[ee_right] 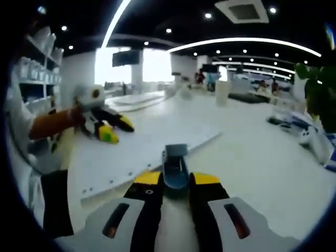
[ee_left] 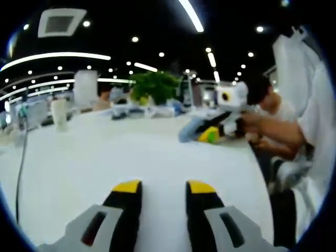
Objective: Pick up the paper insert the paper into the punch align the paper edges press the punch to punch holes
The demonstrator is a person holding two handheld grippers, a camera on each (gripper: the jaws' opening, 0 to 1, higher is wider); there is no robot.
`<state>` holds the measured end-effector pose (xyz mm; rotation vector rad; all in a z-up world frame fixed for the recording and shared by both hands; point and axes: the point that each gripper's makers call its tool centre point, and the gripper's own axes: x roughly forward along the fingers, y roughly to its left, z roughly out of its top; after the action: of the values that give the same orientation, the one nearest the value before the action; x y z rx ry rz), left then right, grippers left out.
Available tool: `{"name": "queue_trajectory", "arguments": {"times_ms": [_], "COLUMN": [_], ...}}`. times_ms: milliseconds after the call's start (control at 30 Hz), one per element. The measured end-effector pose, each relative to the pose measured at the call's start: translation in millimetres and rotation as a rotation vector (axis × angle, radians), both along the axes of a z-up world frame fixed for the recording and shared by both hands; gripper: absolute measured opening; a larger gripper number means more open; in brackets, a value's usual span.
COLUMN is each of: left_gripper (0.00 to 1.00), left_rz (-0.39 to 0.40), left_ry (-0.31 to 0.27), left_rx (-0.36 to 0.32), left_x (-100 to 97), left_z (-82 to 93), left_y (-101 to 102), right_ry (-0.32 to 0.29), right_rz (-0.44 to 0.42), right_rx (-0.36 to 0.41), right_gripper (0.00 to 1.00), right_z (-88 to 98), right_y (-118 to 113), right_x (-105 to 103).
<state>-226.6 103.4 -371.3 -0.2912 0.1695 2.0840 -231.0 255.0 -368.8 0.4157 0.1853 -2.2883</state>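
- Left gripper [ee_left: 163, 187] is hovering over the white table [ee_left: 94, 157], jaws standing apart, nothing between them.
- Right gripper [ee_right: 177, 179] is sitting with its yellow tips on either side of the blue hole punch [ee_right: 175, 164]; the punch is filling the gap, but I cannot tell whether the jaws are actually clamping it.
- Paper [ee_right: 137, 147] is lying flat on the table [ee_right: 252, 157], running from the punch out to the left in the right gripper view; its near edge is showing small holes [ee_right: 112, 181], and its right edge is ending just beyond the punch.
- In the left gripper view the right gripper [ee_left: 210, 135] is coming in from the right, held by a person's hand [ee_left: 251, 125], with the punch [ee_left: 191, 128] at its tips.
- In the right gripper view the left gripper [ee_right: 111, 131] is coming in from the left, well apart from the punch.
- Clutter is sitting along the far table edge: a green plant [ee_left: 155, 86], a white cup [ee_left: 59, 113], blurred desk items.
- A black cable [ee_left: 21, 168] is running down the left side of the table.
- A seated person [ee_left: 273, 110] is occupying the right edge beyond the table.
- The table to the right of the punch is showing bare surface; shelving [ee_right: 37, 63] is standing far left.
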Motion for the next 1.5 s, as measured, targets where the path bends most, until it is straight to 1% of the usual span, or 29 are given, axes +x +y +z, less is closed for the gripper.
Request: {"name": "queue_trajectory", "arguments": {"times_ms": [267, 367, 600, 833, 1167, 1333, 1500], "left_gripper": [0.35, 0.35, 0.34, 0.34, 0.34, 0.34, 0.34], "left_rz": [0.003, 0.004, 0.004, 0.005, 0.005, 0.004, 0.004], "left_ry": [0.001, 0.001, 0.002, 0.003, 0.006, 0.008, 0.007], "left_rx": [0.001, 0.001, 0.001, 0.001, 0.002, 0.002, 0.003], "left_x": [-1.1, -0.8, -0.3, 0.5, 1.1, 1.3, 1.5], "left_z": [0.0, 0.1, 0.4, 0.5, 0.4, 0.4, 0.5], "left_y": [-0.1, 0.2, 0.6, 0.7, 0.9, 1.0, 1.1], "right_ry": [0.003, 0.003, 0.010, 0.005, 0.011, 0.017, 0.018], "right_rz": [-0.025, -0.046, -0.103, -0.138, -0.181, -0.217, -0.235], "right_rx": [-0.002, -0.008, -0.012, -0.029, -0.019, -0.013, -0.003], "right_gripper": [0.23, 0.23, 0.23, 0.23, 0.23, 0.23, 0.23], "right_z": [0.0, -0.1, 0.3, 0.5, 0.2, -0.2, -0.2], "right_y": [-0.7, 1.6, 12.5, 21.2, 36.6, 48.0, 54.8], "right_x": [-11.1, -18.2, -33.4, -41.1, -53.1, -62.0, -73.4]}}
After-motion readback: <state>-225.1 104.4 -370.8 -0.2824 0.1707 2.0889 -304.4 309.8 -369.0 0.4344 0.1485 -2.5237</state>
